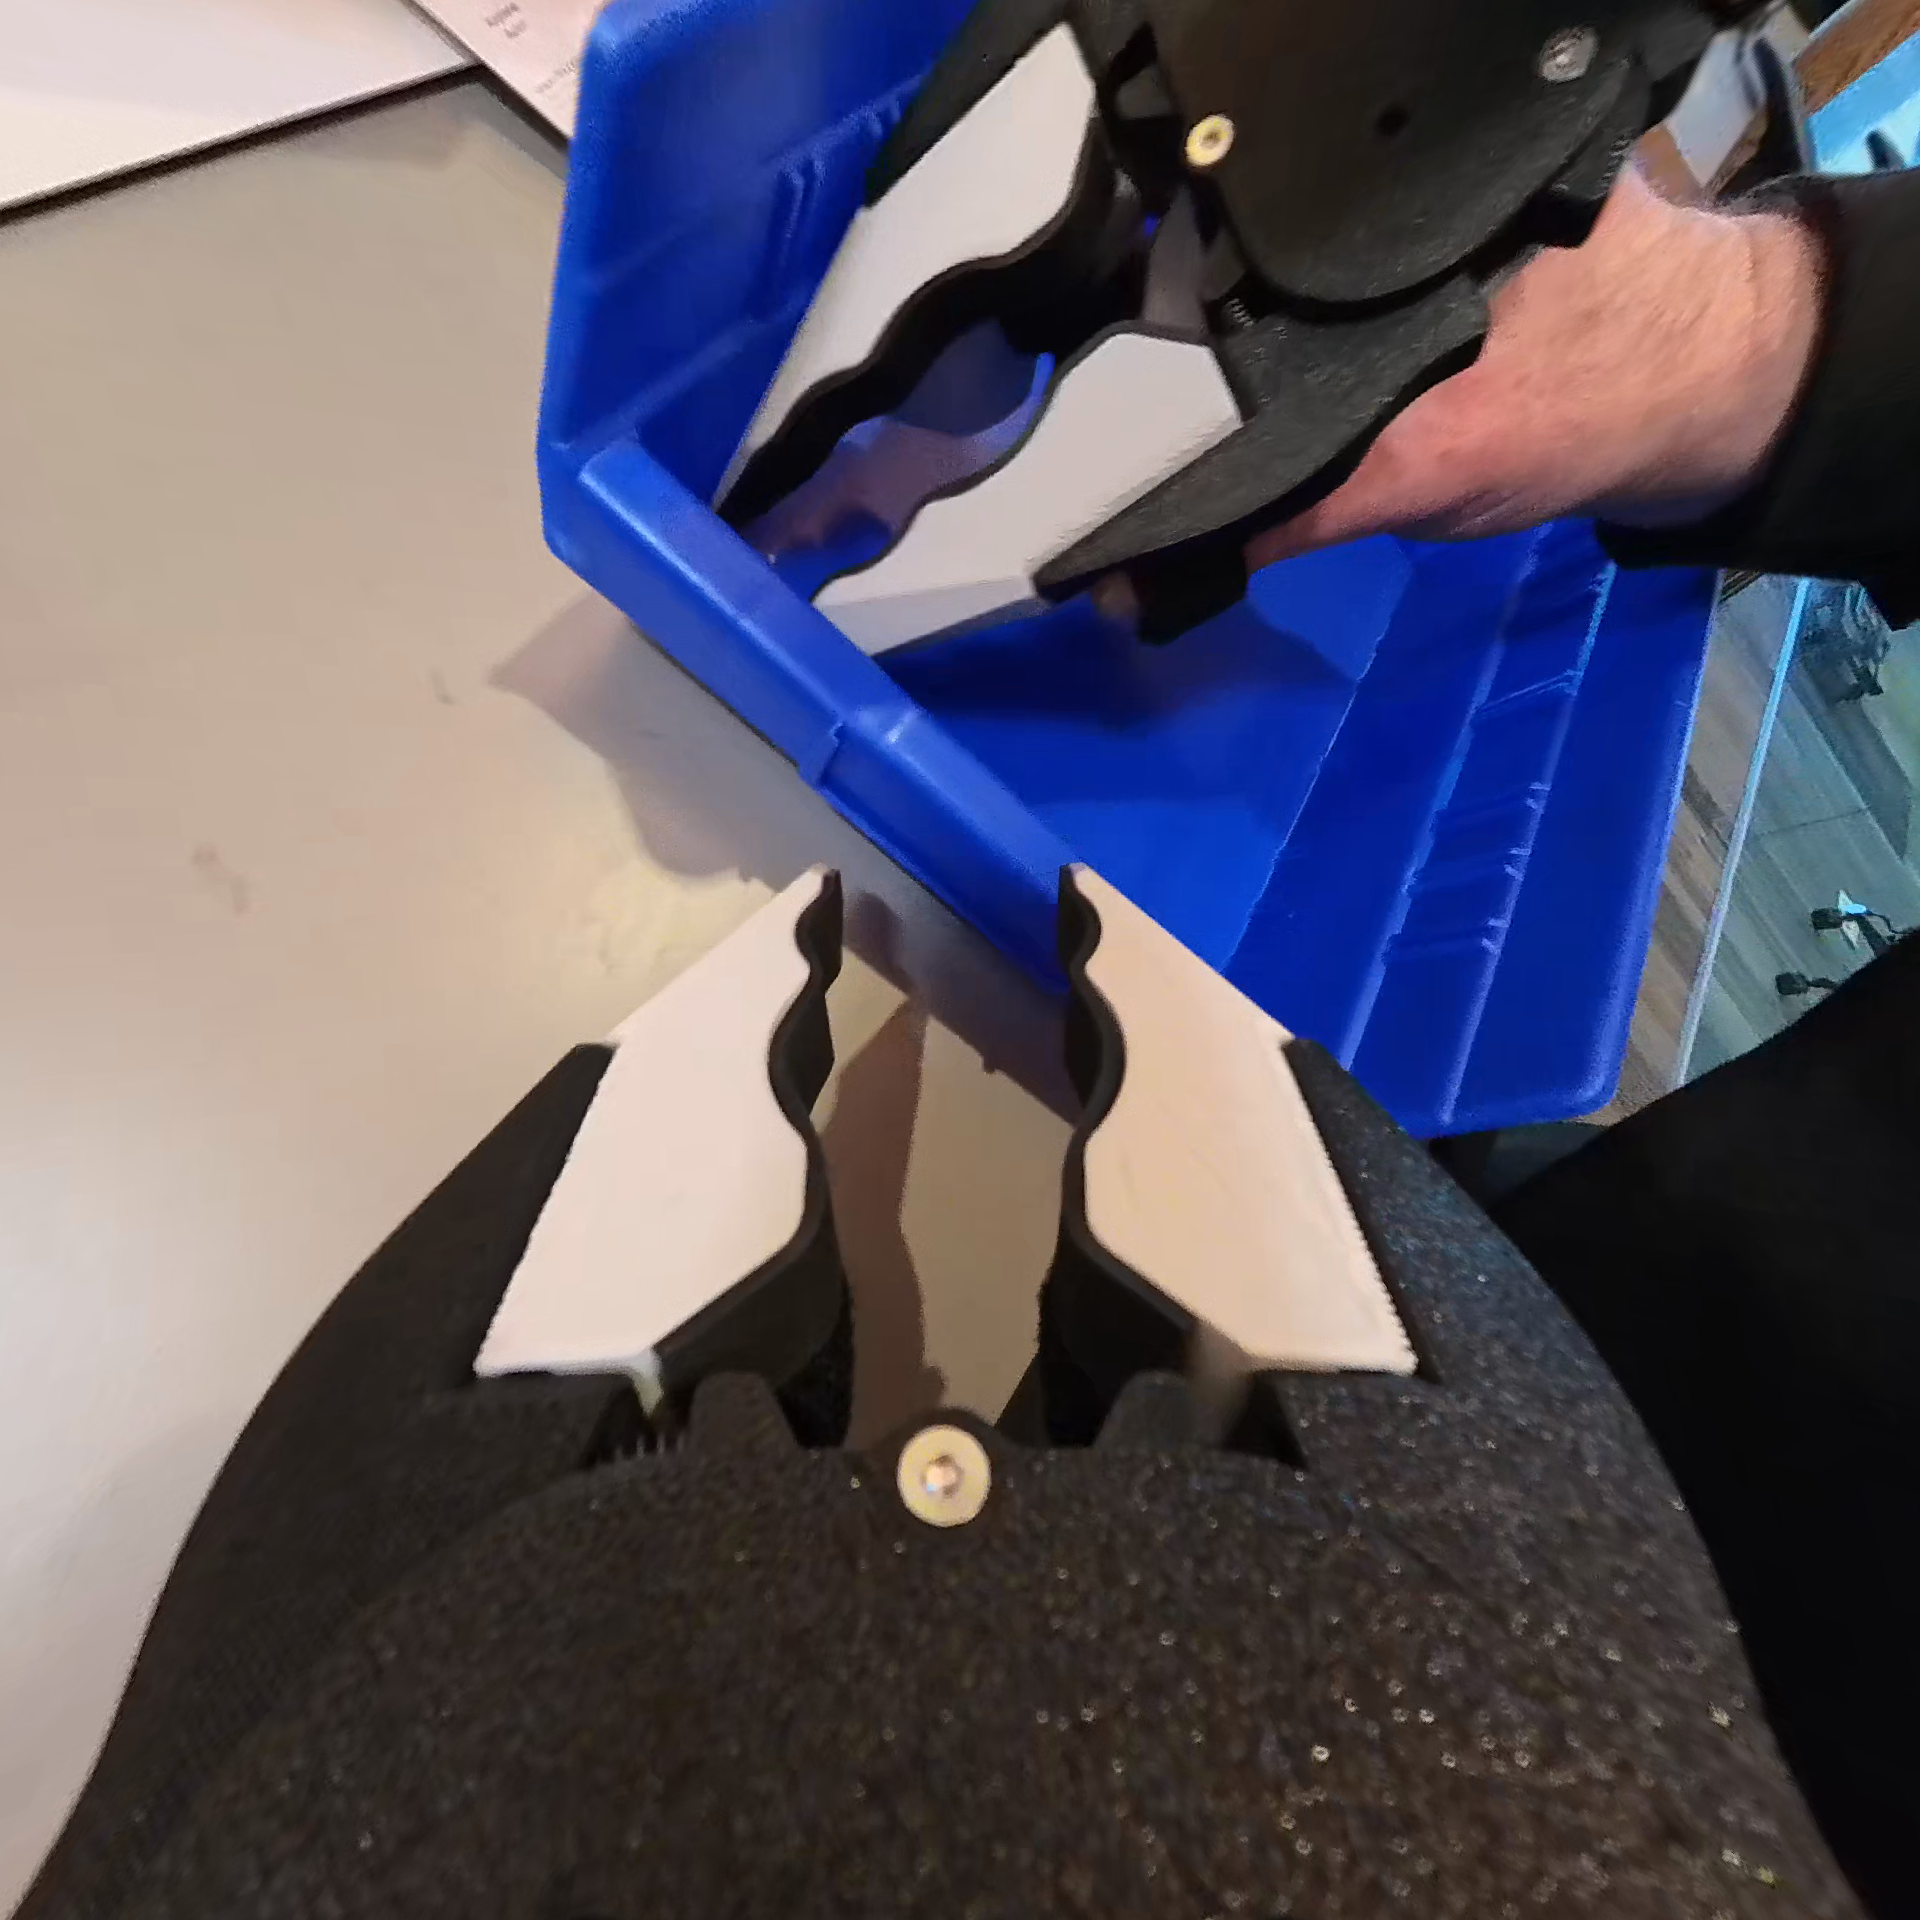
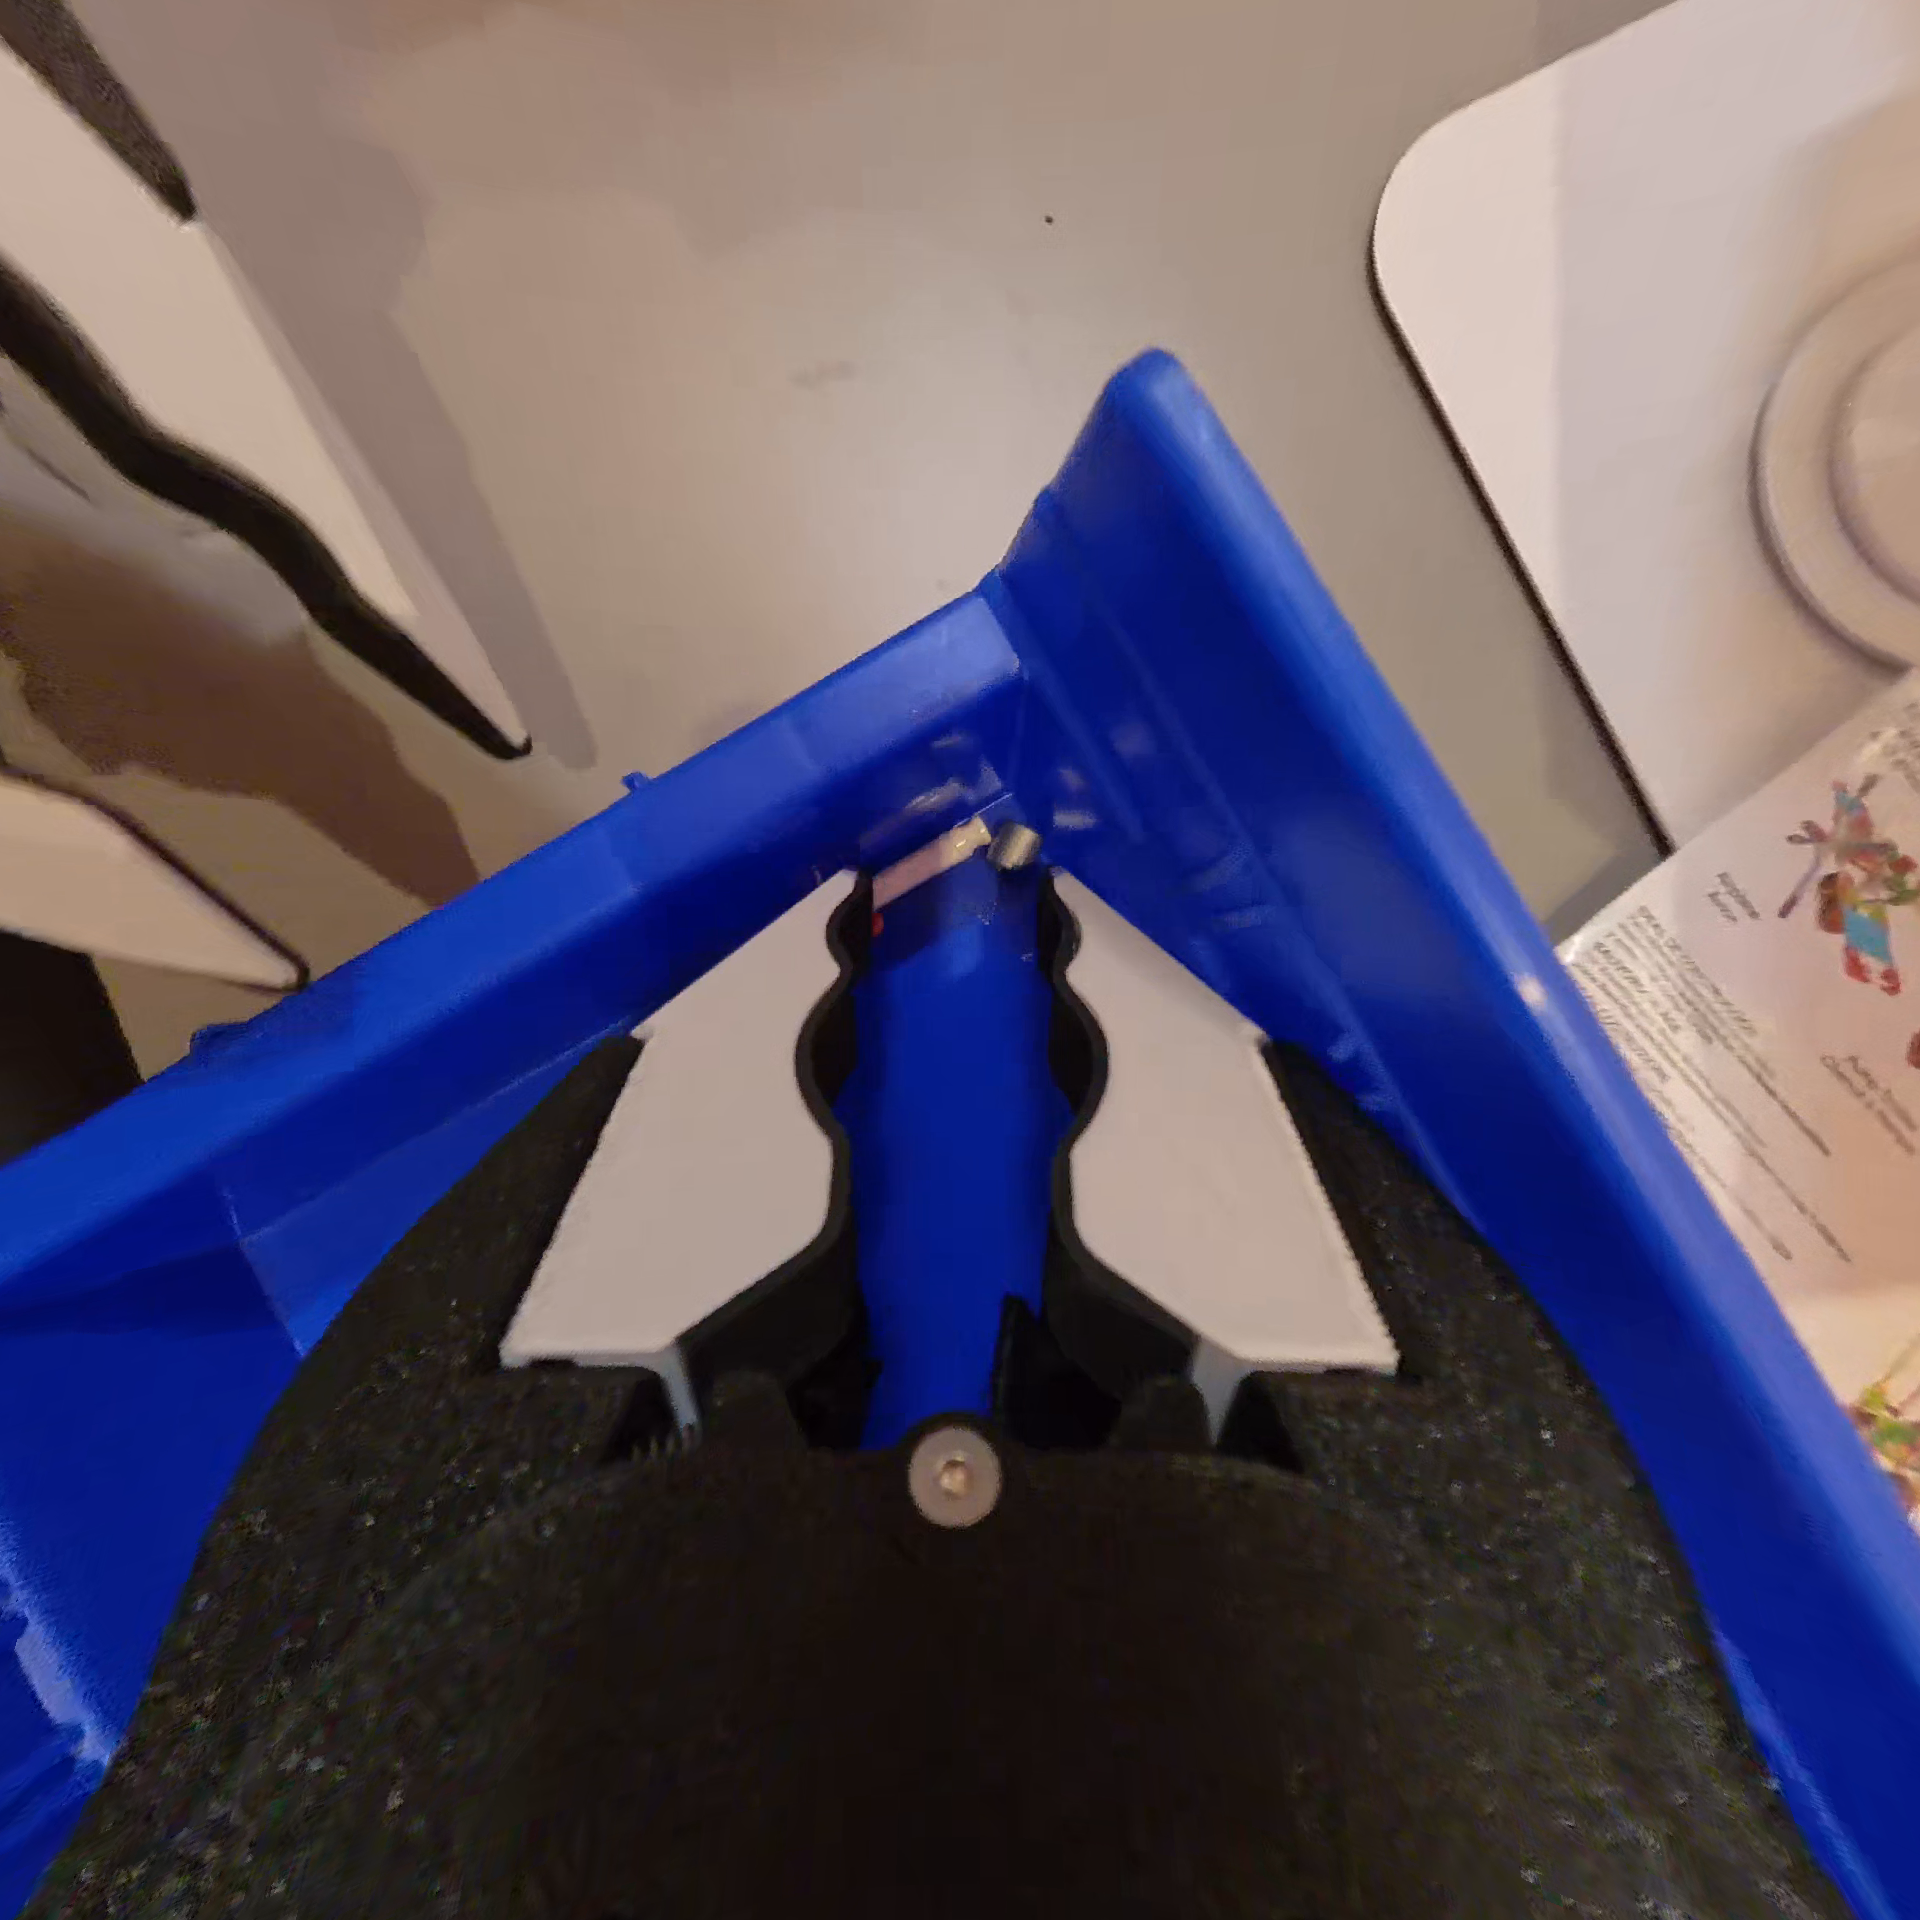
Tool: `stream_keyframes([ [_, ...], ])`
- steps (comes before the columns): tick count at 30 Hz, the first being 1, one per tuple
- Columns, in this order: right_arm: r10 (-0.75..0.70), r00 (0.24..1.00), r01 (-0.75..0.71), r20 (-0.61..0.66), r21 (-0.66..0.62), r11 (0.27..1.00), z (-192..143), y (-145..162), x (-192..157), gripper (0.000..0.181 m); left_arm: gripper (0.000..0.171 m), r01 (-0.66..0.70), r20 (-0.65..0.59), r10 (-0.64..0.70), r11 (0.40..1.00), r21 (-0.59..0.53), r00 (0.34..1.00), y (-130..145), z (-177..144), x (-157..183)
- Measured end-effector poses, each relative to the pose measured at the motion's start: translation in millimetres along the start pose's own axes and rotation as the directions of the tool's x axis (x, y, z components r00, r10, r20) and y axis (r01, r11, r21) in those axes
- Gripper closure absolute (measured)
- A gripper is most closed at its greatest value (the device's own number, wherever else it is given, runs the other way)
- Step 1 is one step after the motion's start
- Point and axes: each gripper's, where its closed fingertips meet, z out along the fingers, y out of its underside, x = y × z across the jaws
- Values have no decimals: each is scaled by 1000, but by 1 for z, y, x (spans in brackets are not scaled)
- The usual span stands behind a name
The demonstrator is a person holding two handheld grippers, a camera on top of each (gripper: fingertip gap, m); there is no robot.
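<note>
A blue plastic bin (image 1: 1299, 790) sits on the pale table. My right gripper (image 2: 945, 894) is inside the bin and points into a corner (image 2: 997, 665). It is open, with its tips close to a small silver piece (image 2: 925, 857) and a small grey cylinder (image 2: 1013, 842) lying in that corner. It also shows in the left wrist view (image 1: 790, 551), held by a hand (image 1: 1558, 395). My left gripper (image 1: 951, 894) is open and empty, just outside the bin's low front wall (image 1: 727, 582). It also shows in the right wrist view (image 2: 343, 665).
A white rounded tray (image 2: 1558, 208) with a round pale disc (image 2: 1849, 468) lies beyond the bin. A printed leaflet (image 2: 1745, 1018) lies beside the bin's wall. White sheets (image 1: 156, 94) lie at the far left. The floor (image 1: 1808, 831) shows past the table's right edge.
</note>
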Motion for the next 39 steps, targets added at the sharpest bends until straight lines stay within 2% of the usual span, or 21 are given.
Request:
stream_keyframes([
  [1, 15, 1000, -15, 11, 6, 1000, 3, 0, 0, 153, 131, 1, -2, -1, 1000, -5, 1000, 1, 2, 1],
  [6, 12, 995, -15, 102, 29, 999, 9, -4, -8, 156, 130, 7, -13, -8, 1000, -22, 1000, 3, 7, 4],
  [9, -33, 974, 26, 225, 37, 999, 9, -4, -27, 179, 129, 8, -11, -8, 1000, -29, 1000, 3, 9, 3],
  [11, -47, 961, 44, 274, 14, 999, 6, 0, -33, 181, 128, 12, -12, -12, 999, -37, 1000, 5, 9, 2],
  [13, -35, 967, 26, 251, 41, 999, 1, -4, -28, 181, 131, 16, -15, -16, 999, -30, 1000, 4, 8, 1],
  [17, -52, 983, 45, 174, 39, 998, 3, -2, -18, 149, 128, 12, -11, -12, 1000, -29, 1000, 4, 7, -1],
  [19, -73, 984, 69, 165, 25, 997, 9, 1, -18, 149, 128, 13, -14, -14, 1000, -24, 1000, 2, 6, -1],
  [23, -114, 974, 110, 194, 30, 993, 10, -1, -22, 152, 128, 16, -16, -16, 999, -44, 1000, 3, 8, -2],
  [27, -154, 968, 151, 200, 28, 988, 12, 0, -27, 167, 129, 4, -9, -5, 998, -61, 1000, 3, 9, -3],
  [33, -119, 967, 115, 223, 31, 993, 10, 0, -24, 173, 130, 8, 15, -7, 998, -69, 1000, 3, 9, -3],
  [39, -65, 967, 52, 246, 59, 997, -6, 5, -16, 179, 127, 23, 47, -21, 998, -54, 999, 3, 6, -4],
])
